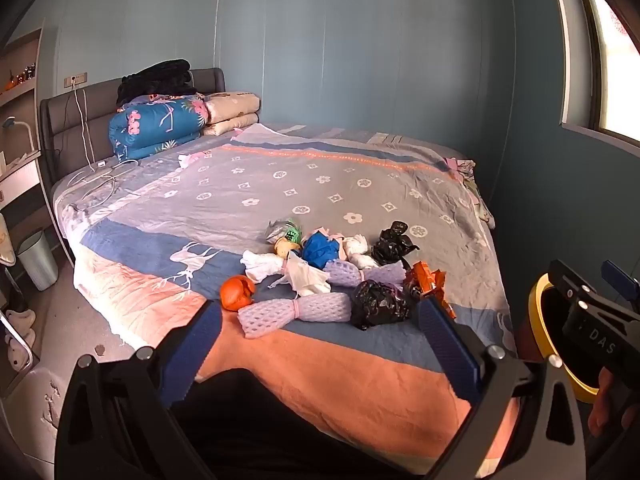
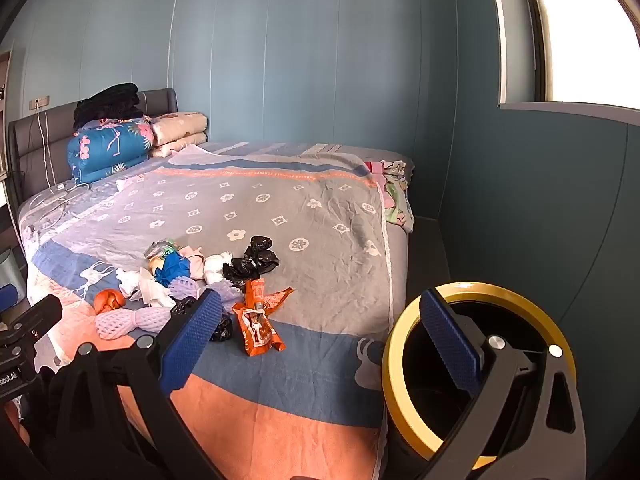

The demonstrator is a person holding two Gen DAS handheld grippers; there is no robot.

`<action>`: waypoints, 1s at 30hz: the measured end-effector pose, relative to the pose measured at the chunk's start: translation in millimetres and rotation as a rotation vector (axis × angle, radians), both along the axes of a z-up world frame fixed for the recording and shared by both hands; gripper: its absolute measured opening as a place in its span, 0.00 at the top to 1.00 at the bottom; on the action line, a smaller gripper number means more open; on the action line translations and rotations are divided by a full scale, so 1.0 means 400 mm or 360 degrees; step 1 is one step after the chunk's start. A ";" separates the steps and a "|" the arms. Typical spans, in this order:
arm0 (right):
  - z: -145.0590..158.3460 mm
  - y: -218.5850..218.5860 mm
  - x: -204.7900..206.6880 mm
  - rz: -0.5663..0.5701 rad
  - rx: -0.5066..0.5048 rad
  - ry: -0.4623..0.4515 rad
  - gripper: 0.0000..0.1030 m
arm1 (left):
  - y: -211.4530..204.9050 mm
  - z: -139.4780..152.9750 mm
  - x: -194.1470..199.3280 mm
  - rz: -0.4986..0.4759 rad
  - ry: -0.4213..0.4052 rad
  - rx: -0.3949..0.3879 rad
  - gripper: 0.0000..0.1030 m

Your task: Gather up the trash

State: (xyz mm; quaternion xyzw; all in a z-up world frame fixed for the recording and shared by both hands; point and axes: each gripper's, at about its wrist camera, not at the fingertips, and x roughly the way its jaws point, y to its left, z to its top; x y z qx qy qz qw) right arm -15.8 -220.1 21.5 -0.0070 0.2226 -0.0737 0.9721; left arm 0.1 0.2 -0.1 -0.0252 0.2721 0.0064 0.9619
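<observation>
Crumpled trash (image 1: 336,276) litters the bed (image 1: 280,184): two black bags, two foam nets, one orange wrapper (image 2: 256,320). Bin (image 2: 480,372) at four o'clock. Left gripper (image 1: 320,340) and right gripper (image 2: 320,340) both gape, holding nothing.

Daylight from overexposed window (image 2: 580,32) on the right; soft shadows across bed (image 2: 280,208); strong fisheye bending, dark corners, sharp centre.
</observation>
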 end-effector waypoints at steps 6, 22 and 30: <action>0.000 0.001 -0.001 -0.0003 0.0000 0.0003 0.08 | -0.001 0.000 0.000 0.0000 0.0003 0.0005 0.08; -0.001 0.002 0.000 0.0001 -0.0004 -0.0017 0.08 | 0.000 0.001 -0.001 0.0004 0.0008 -0.0004 0.08; -0.001 0.003 0.000 0.0003 -0.0005 -0.0016 0.08 | 0.000 0.001 -0.002 0.0004 0.0008 -0.0005 0.08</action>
